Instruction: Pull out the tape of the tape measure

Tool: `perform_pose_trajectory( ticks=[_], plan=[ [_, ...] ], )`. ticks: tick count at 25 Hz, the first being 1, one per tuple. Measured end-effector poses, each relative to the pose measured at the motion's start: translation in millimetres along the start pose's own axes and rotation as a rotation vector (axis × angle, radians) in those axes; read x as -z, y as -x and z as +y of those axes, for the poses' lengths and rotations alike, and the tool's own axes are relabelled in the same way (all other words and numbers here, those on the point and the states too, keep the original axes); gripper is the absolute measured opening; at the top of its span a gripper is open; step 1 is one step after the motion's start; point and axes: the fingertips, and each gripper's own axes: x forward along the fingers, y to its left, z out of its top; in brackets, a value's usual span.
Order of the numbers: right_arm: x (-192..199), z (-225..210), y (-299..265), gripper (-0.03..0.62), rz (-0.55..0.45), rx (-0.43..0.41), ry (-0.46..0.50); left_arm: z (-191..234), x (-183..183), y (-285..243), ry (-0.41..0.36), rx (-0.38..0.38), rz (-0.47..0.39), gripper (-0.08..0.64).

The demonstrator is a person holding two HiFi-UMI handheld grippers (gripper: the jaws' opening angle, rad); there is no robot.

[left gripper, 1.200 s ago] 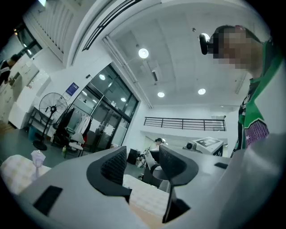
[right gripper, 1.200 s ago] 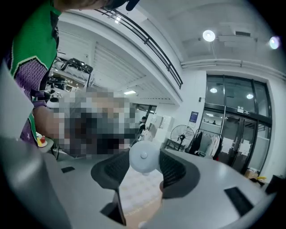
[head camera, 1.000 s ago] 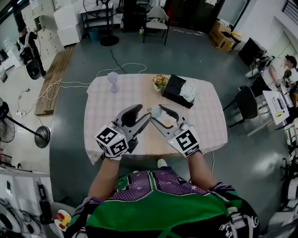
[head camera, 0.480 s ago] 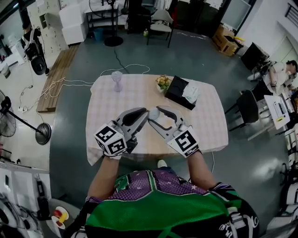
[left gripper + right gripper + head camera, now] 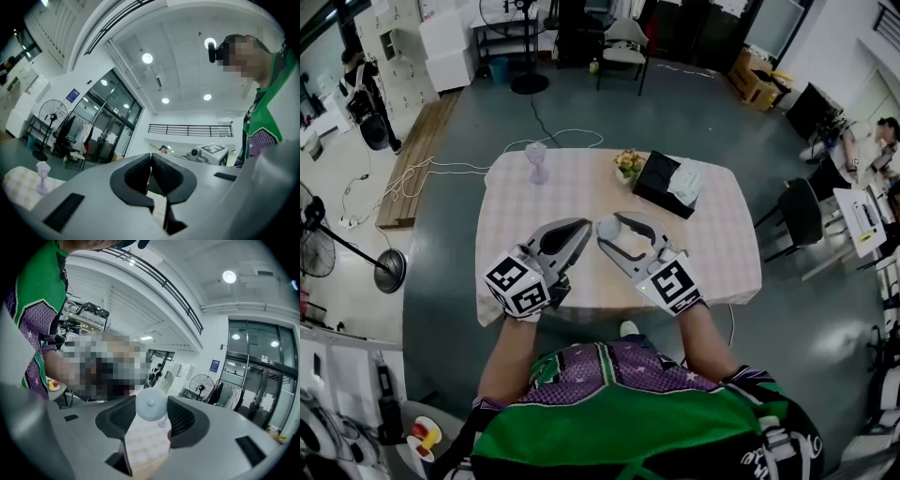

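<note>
Tape measure [image 5: 151, 404] and both my tongs hang in the air over the table [image 5: 712, 258], above the middle of its near half, nearer the near edge than the far one. The checked cloth below them is bare; a black box [image 5: 654, 178] sits toward the far right corner, well apart from the work. My right tongs [image 5: 614, 230] are clamped on the tape measure, a small round pale case seated between their pads, and that grip looks the same as a second ago. The change is in my left tongs [image 5: 584, 226]. A second ago their jaws stood wide beside the case; they have just been closing and now meet pad to pad [image 5: 138, 171], with their tips just beside the case on its left. I judge they closed to pinch the end of the tape, but I cannot make out any tape or tab between the pads in my left gripper view, nor any strip between the two tongs from above. If the end is caught, the next move is to draw my hands apart; if not, I must reopen and try again.
</note>
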Motion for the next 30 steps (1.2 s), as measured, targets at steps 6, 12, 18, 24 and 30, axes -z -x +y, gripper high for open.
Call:
perform_pose_trajectory(
  ticks=[6, 12, 18, 24, 30],
  plan=[
    [11, -8, 3, 0.219, 0.056, 0.034, 0.011, 3, -5, 8, -0.073, -0.037, 0.013, 0.028],
    [23, -29, 14, 0.219, 0.097, 0.080, -0.003, 15, -9, 19, -0.082, -0.081, 0.011, 0.028],
    [34, -45, 27, 0.219, 0.135, 0.134, -0.024, 17, -13, 22, -0.102, -0.124, -0.008, 0.028],
    [49, -59, 39, 0.219, 0.160, 0.167, -0.052, 33, -10, 29, -0.084, -0.150, -0.017, 0.028],
    [63, -79, 59, 0.219, 0.190, 0.239, -0.086, 43, -13, 34, -0.060, -0.195, -0.034, 0.026]
  ],
)
